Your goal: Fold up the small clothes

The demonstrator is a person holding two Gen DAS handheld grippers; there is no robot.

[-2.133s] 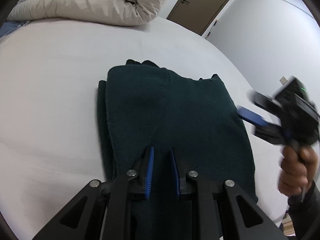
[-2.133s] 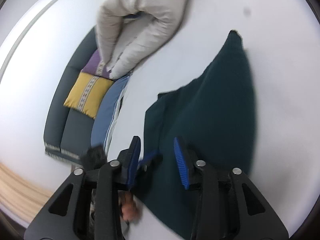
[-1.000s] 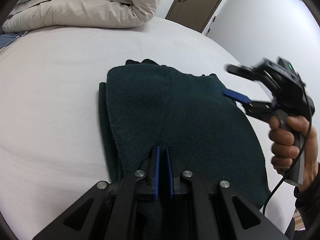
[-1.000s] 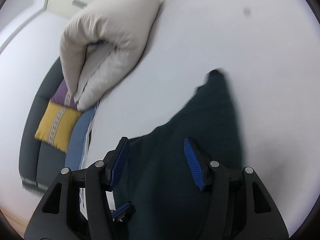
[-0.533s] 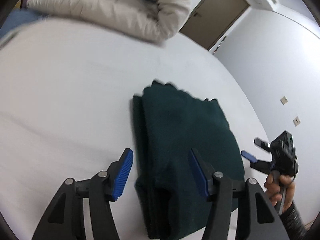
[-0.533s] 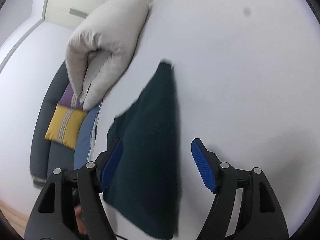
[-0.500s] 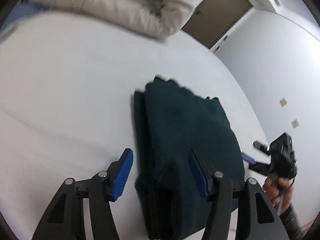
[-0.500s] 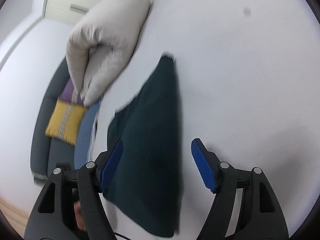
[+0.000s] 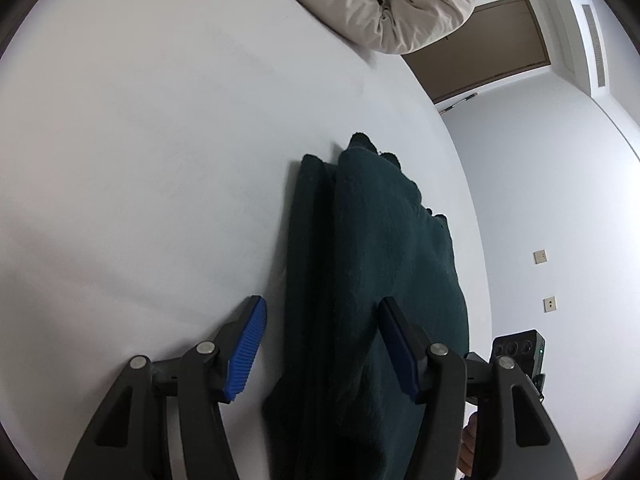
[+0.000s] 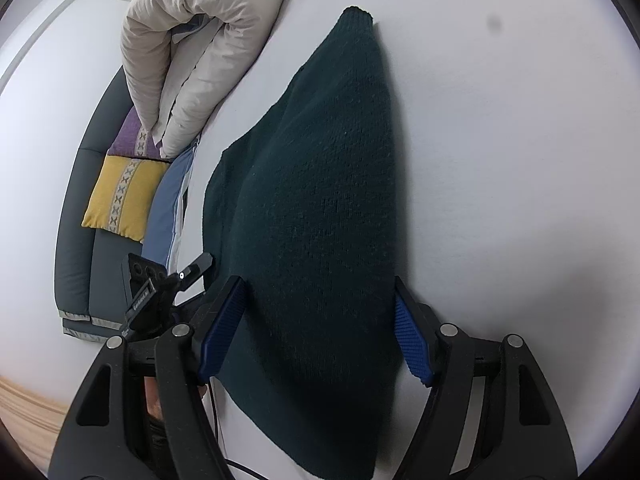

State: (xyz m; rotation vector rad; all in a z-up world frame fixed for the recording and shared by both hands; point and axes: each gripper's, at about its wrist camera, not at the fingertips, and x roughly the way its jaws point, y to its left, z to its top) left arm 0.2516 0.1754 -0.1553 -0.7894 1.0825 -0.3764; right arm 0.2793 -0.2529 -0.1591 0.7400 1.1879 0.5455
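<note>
White bed [image 9: 140, 140]: folded sweater [image 9: 372, 264] between spread fingers [image 9: 245, 347].

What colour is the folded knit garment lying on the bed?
Dark green, almost teal: the folded sweater shows best in the right wrist view.

Dark green garment [image 10: 320, 200]: coarse matt knit with visible stitch grain. Bed sheet [image 9: 140, 140]: smooth matt white cloth. Duvet [image 10: 192, 40]: soft, creased beige fabric. Left gripper [image 9: 324, 354] and right gripper [image 10: 316, 328]: matt black plastic arms, ribbed blue pads [image 9: 246, 352], bright metal pivot screws. Yellow cushion [image 10: 120, 196]: woven cloth with embroidered band.
</note>
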